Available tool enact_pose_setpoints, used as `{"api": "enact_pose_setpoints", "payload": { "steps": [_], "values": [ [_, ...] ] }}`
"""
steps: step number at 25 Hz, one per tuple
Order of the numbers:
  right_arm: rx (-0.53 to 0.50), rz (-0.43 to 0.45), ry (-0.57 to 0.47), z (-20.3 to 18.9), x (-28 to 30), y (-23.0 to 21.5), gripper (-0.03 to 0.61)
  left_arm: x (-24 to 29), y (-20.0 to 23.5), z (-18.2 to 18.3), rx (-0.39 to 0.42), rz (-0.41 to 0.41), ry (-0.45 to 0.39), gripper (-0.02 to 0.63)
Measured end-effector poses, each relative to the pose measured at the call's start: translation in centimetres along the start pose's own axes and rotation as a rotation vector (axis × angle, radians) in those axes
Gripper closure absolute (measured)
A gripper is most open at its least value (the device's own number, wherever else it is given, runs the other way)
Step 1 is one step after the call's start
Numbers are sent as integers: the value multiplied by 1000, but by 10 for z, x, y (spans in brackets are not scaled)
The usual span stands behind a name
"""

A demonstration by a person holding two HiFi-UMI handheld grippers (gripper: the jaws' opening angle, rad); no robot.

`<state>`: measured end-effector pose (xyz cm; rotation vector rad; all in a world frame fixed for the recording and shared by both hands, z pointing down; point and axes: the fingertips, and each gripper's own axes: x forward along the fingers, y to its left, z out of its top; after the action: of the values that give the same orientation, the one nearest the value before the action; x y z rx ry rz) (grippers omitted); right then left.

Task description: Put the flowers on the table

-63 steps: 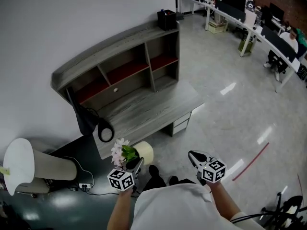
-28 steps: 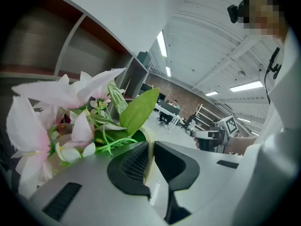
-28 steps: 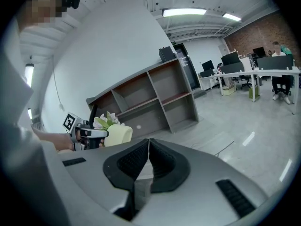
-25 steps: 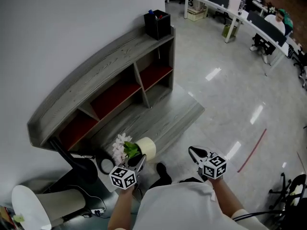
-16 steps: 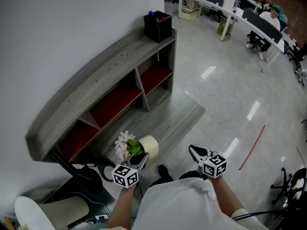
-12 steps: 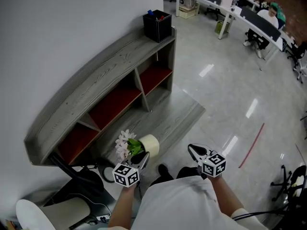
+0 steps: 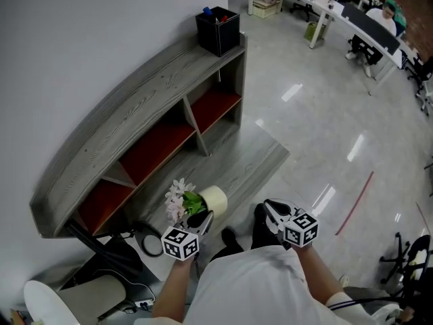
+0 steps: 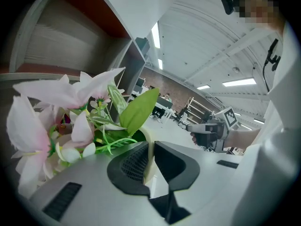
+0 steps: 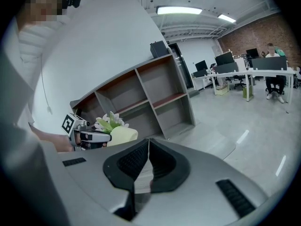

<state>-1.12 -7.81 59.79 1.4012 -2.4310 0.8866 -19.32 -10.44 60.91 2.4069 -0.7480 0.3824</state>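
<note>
Our left gripper [image 7: 201, 222] jaws pinch only the thin rim of the flower pot [image 7: 212, 199], lower centre, above the tabletop [image 7: 237, 168]; it may tilt & slip. Right gripper [image 7: 272, 210] jaws pressed together, w/ nothing.

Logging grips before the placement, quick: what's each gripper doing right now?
Left gripper: closed on the rim of the flower pot.
Right gripper: closed, holding nothing.
</note>
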Motion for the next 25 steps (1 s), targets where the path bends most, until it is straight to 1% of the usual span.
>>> {"api": "enact_pose_setpoints", "payload": {
  "steps": [6, 13, 21, 25],
  "values": [
    [-16, 43, 33, 14, 7, -33, 558, 38, -5, 10, 5, 37, 12, 561],
    [-40, 106, 84, 32, 17, -77, 558, 93, -4, 25, 29, 89, 52, 561],
    [-37, 166, 120, 48, 29, -131, 558, 162, 15, 35, 107, 197, 146, 561],
    [-43, 194, 152, 49, 34, -153, 558, 197, 23, 36, 132, 232, 203, 561]
  ]
}}
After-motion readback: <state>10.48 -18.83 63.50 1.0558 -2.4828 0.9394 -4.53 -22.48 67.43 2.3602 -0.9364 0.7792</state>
